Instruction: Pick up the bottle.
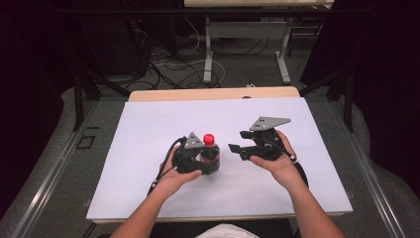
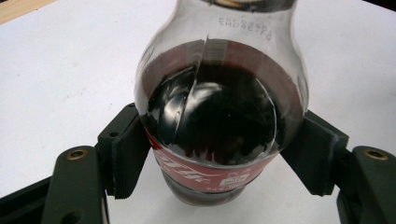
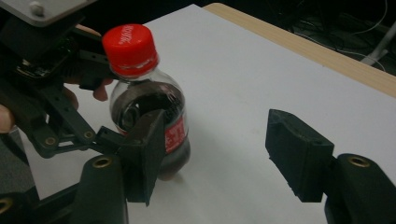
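A small cola bottle [image 1: 211, 151] with a red cap [image 1: 209, 139] stands upright near the middle of the white sheet [image 1: 148, 129]. My left gripper [image 1: 210, 161] is shut on its lower body. In the left gripper view, both pads [image 2: 127, 156] press the bottle [image 2: 219, 116] at its red label. My right gripper [image 1: 237, 141] is open just right of the bottle, its jaws pointing left at it. In the right gripper view the bottle [image 3: 147, 109] and red cap [image 3: 129, 46] sit beyond the left pad [image 3: 147, 151], outside the gripper [image 3: 224, 147].
The white sheet covers a wooden table whose far edge [image 1: 213, 93] shows. Beyond it stand table legs [image 1: 208, 54] and loose cables [image 1: 168, 69] on the floor. Dark frame bars [image 1: 79, 99] flank both sides.
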